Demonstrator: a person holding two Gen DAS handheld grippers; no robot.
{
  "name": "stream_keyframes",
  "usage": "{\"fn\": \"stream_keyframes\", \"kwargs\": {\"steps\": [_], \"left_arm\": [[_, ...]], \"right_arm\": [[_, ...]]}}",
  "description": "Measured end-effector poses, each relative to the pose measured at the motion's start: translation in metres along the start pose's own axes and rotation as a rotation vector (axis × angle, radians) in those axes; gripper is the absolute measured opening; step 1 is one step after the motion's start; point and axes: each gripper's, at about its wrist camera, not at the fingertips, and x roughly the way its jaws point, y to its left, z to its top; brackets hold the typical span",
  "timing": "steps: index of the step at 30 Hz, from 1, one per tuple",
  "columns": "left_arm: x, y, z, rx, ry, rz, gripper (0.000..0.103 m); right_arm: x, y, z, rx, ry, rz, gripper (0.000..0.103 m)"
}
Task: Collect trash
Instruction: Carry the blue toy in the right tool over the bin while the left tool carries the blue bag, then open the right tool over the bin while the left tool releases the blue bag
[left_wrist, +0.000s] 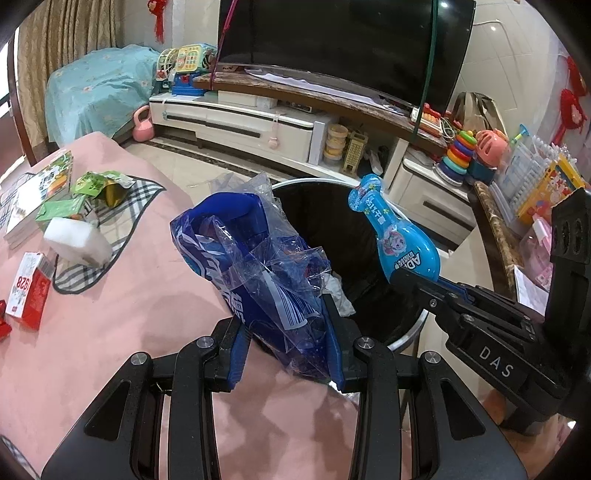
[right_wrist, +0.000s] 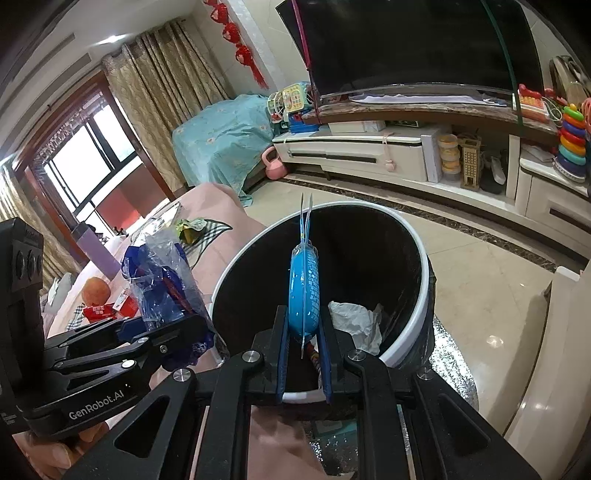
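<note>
Left gripper (left_wrist: 286, 332) clamps a crumpled blue plastic bag (left_wrist: 255, 258) at the bin's (right_wrist: 410, 236) rim. Right gripper (right_wrist: 303, 332) pinches a blue blister pack (right_wrist: 304, 284) over the bin; crumpled paper (right_wrist: 354, 321) lies inside.

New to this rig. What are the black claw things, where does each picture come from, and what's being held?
There is no robot arm here: a person carries a handheld two-finger gripper in each hand, and each gripper has a fisheye camera looking forward along its fingers. So each picture shows its own gripper at the bottom edge, and the other one coming in from the side.

In the left wrist view, the left gripper is shut on a crumpled blue plastic bag. In the right wrist view, the right gripper is shut on a light blue toy-shaped package, seen edge-on.

Both are held over or beside the black-lined trash bin, which already holds crumpled white paper.

On the pink tablecloth remain green wrappers, a white foam block and a red box.
</note>
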Motion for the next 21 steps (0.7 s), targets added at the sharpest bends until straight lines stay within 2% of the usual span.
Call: {"fn": "stream_keyframes", "kwargs": {"steps": [13,16,18,21], "left_arm": [[0.020,-0.003,0.008,0.006,0.029,0.003,0.037],[0.023,-0.001,0.008,-0.001,0.042,0.003,0.048],[0.022,0.003,0.006,-0.011,0.039,0.004,0.063],[0.016,0.010,0.004,-0.035,0.021,0.004,0.065]], "right_arm": [[0.011,-0.003,0.005,-0.007,0.025,-0.016,0.014],[0.013,-0.006,0.006,0.002,0.027,-0.020,0.016],[0.014,-0.008,0.008,0.015,0.027,-0.013,0.019],[0.013,-0.012,0.009,0.028,0.020,-0.005,0.022]]}}
